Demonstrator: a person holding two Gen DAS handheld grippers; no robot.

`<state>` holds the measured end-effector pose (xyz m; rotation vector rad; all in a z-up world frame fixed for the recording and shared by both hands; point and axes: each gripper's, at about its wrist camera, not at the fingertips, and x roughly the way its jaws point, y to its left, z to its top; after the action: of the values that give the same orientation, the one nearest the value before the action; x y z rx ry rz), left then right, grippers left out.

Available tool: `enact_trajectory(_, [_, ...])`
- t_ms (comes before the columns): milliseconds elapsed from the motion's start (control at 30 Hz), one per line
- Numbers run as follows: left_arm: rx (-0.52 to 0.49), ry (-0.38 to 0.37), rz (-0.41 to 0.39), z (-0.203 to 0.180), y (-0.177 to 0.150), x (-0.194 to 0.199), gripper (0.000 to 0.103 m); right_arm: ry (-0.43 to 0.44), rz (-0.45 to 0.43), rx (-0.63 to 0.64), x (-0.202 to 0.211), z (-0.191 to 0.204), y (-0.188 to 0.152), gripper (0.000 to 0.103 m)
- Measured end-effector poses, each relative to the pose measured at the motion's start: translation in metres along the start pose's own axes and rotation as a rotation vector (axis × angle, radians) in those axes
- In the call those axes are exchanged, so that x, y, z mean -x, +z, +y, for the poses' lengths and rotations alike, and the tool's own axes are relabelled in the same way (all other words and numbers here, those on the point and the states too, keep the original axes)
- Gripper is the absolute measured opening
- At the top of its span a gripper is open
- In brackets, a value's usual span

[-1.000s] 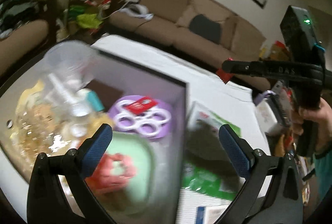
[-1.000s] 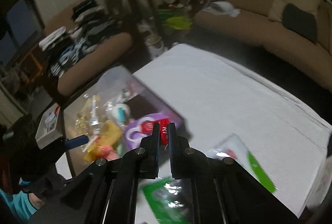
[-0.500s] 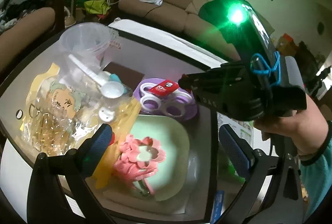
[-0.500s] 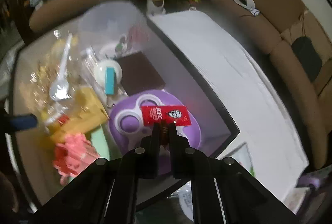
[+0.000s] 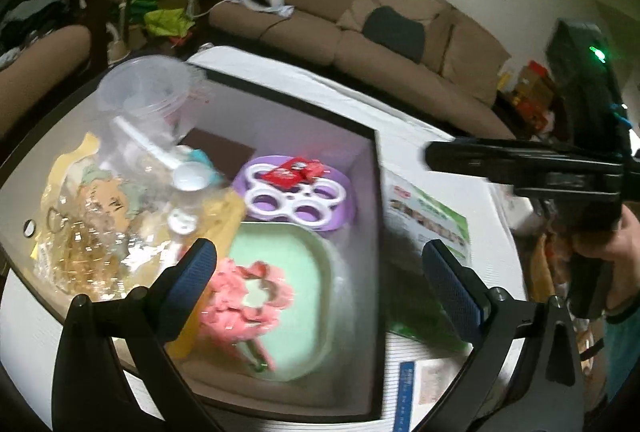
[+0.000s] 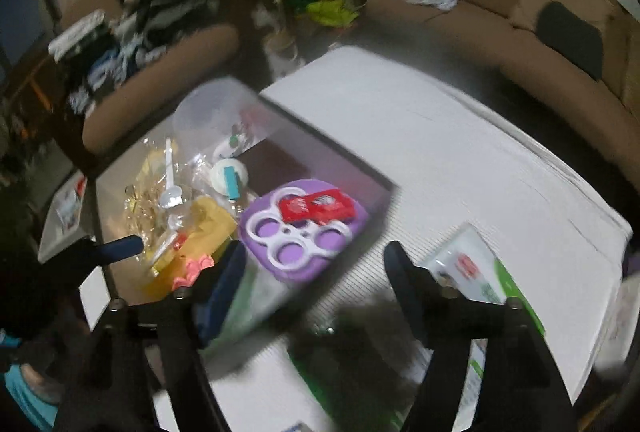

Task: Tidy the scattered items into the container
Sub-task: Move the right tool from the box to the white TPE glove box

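The container [image 5: 376, 216] is a dark-rimmed box with pale walls. Inside lie a purple tray [image 5: 340, 216] with a white ring piece, a red sauce packet [image 5: 294, 169] on top of it, a green plate [image 5: 304, 272] with a pink flower piece, a clear cup [image 5: 148, 87] and crinkly bags. My left gripper [image 5: 324, 280] hangs open over the box's near side, holding nothing. The right gripper [image 6: 316, 292] is back over the box's corner with its jaws opening and nothing between them. The red sauce packet [image 6: 316, 207] rests free on the purple tray [image 6: 300, 264].
A green and white packet [image 6: 480, 284] and a darker green packet [image 6: 340, 372] lie on the white table [image 6: 440, 151] right of the box. A blue-edged card [image 5: 406, 392] sits at the near edge. Sofas and clutter stand beyond the table.
The right gripper brought the red packet over the box, let it go onto the purple tray and pulled back to the right with its jaws spreading. The left gripper stayed put.
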<state>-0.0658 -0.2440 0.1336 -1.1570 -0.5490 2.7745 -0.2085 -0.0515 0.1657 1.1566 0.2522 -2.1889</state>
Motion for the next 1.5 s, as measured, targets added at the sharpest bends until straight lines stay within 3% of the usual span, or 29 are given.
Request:
enact_trajectory(167, [-0.11, -0.083, 0.006, -0.041, -0.008, 0.006, 0.103, -0.001, -0.059, -0.134, 0.058, -0.046, -0.061, 0.081])
enact_trajectory(367, [-0.165, -0.161, 0.081, -0.089, -0.038, 0.014, 0.103, -0.088, -0.038, -0.23, 0.101, -0.075, -0.152, 0.081])
enact_trajectory(533, [-0.282, -0.107, 0.147, -0.125, -0.083, 0.003, 0.103, -0.176, -0.006, -0.277, 0.124, -0.085, -0.217, 0.081])
enact_trajectory(667, [-0.306, -0.124, 0.217, -0.134, -0.125, 0.007, 0.103, -0.214, 0.014, -0.327, 0.14, -0.09, -0.265, 0.081])
enact_trajectory(833, [-0.333, -0.073, 0.291, -0.126, -0.166, 0.005, 0.103, -0.189, 0.033, -0.434, 0.142, -0.096, -0.319, 0.081])
enact_trajectory(1100, [-0.281, -0.032, 0.329, -0.111, -0.18, -0.011, 0.103, -0.1, 0.037, -0.557, 0.122, -0.096, -0.353, 0.081])
enact_trajectory(1500, [-0.295, -0.016, 0.399, -0.119, -0.204, -0.041, 0.103, -0.052, 0.083, -0.591, 0.103, -0.1, -0.356, 0.082])
